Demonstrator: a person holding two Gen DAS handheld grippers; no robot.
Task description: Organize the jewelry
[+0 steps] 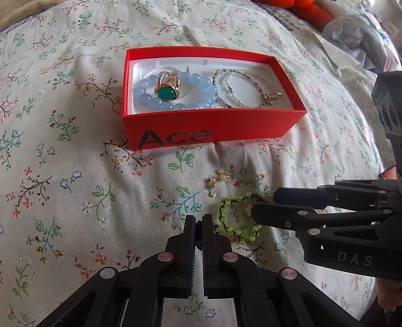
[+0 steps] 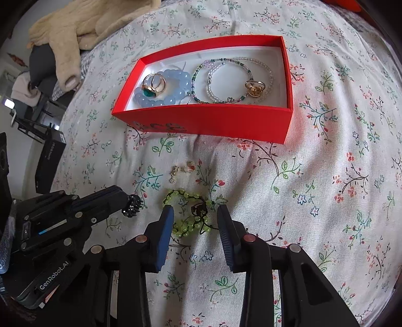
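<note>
The red box (image 1: 213,125) sits on the floral bedsheet (image 1: 75,176) with its lid off, marked "Ace" on the front wall. Inside its white tray lie a blue bead bracelet (image 1: 176,94), a gold ring with a green stone (image 1: 167,86) resting on that bracelet, thin beaded bracelets (image 2: 231,80) and a small gold ring (image 2: 255,88) at the right end. A strip of bare sheet separates the box's front wall from the loose pieces: small gold charms (image 1: 217,182) and, nearer the cameras, a green bead bracelet (image 2: 187,213).

The right gripper (image 2: 195,221) is spread wide, its 2 fingers on either side of the green bracelet, clasping nothing. The left gripper (image 1: 198,226) is closed nearly together on a small black spiky piece (image 2: 133,206), which shows clearly only in the right wrist view; what kind of jewelry it is cannot be told. It sits just left of the green bracelet.

The sheet is puffy and creased. At the far left edge lie a beige knitted garment (image 2: 75,27) and a dark box (image 2: 50,161) beside the bed; orange fabric (image 1: 301,7) is cut off at the top.
</note>
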